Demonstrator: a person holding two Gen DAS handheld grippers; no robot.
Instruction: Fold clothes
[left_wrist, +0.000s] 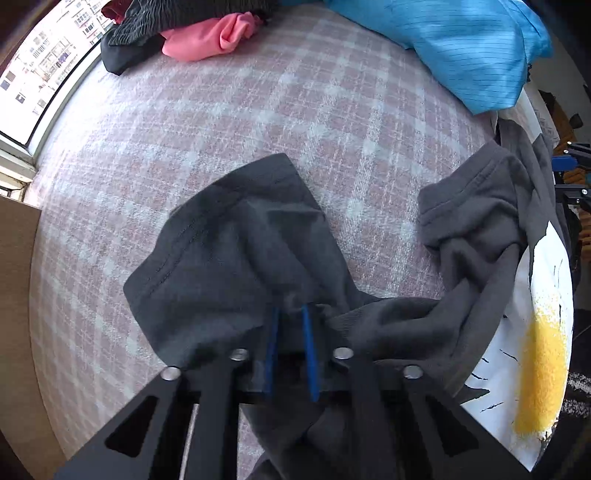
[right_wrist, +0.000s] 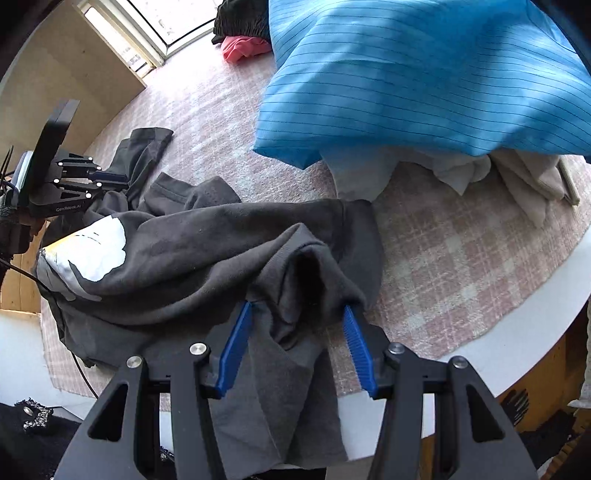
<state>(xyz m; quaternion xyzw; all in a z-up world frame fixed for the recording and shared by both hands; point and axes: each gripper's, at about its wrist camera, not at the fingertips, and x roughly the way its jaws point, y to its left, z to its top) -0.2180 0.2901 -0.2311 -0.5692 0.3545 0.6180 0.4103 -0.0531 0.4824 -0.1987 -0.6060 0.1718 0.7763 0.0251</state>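
The left gripper (left_wrist: 291, 314) is pinching the grey shirt (right_wrist: 207, 240) while the right gripper (right_wrist: 299, 314) is gaping around a sleeve; the shirt is lying crumpled beside the blue garment (right_wrist: 424, 81), probably for spreading.

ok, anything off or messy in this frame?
The dark grey T-shirt is bunched and twisted rather than flat. The left gripper is shut on it; the right gripper is open around a sleeve. The blue garment lies heaped on pale clothes.
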